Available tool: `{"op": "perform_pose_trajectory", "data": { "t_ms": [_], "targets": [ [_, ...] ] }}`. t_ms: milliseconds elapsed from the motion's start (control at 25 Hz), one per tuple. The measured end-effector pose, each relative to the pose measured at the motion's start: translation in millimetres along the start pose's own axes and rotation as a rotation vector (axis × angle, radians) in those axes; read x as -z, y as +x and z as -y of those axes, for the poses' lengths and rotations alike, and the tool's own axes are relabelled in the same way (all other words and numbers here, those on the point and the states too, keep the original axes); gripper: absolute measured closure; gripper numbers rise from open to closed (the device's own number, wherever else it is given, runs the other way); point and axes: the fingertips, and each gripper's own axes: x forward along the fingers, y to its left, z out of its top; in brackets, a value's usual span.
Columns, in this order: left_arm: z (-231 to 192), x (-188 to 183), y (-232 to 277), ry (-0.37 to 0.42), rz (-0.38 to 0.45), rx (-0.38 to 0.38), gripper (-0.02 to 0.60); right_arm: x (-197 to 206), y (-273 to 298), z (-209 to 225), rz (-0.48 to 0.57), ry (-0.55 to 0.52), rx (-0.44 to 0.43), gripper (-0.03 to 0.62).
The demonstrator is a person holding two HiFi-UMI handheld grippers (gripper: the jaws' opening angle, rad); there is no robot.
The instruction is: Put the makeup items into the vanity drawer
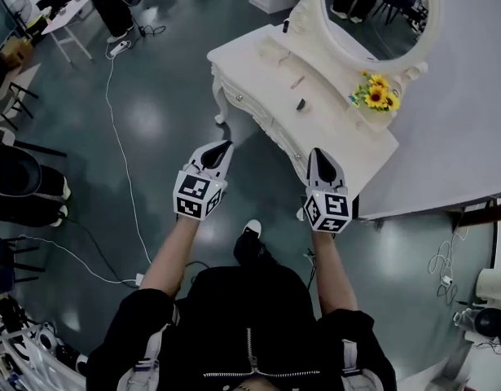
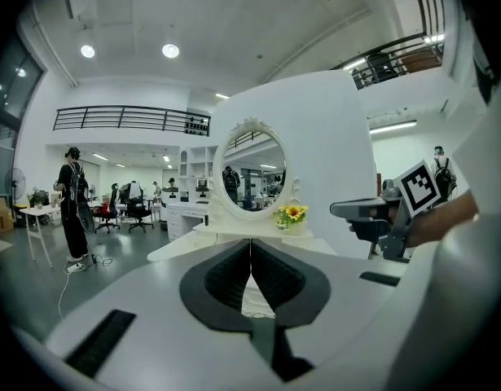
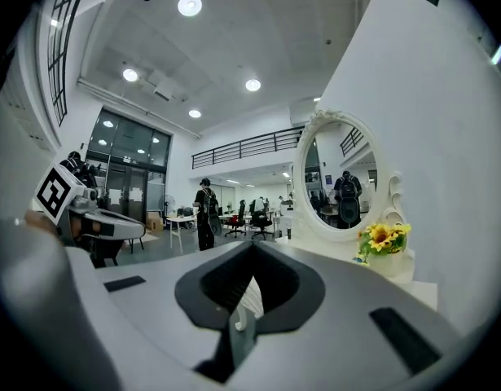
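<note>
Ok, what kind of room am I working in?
Probably an open office or lab hall, not a home: the white vanity table and oval mirror stand on a glossy floor, with office chairs and a desk beyond.

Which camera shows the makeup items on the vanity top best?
The head view: looking down, it shows a pink item and a dark item on the vanity. Both gripper views see its top edge-on, so the items can't be made out.
</note>
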Motion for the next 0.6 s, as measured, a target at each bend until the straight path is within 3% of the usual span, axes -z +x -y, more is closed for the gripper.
{"op": "perform_pose_trajectory", "data": {
  "t_ms": [240, 600],
  "targets": [
    [-45.4, -10.1, 78.9, 0.008, -0.039, 0.022, 0.560, -6.8, 78.8, 41.1, 0.004, 0.018, 0.039, 0.588],
    [-67.6, -26.0, 161.3, 0.012, -0.048, 0.087, 0.560, -11.7, 138.1, 87.9, -0.008, 0.053, 0.088, 0.589]
  ]
}}
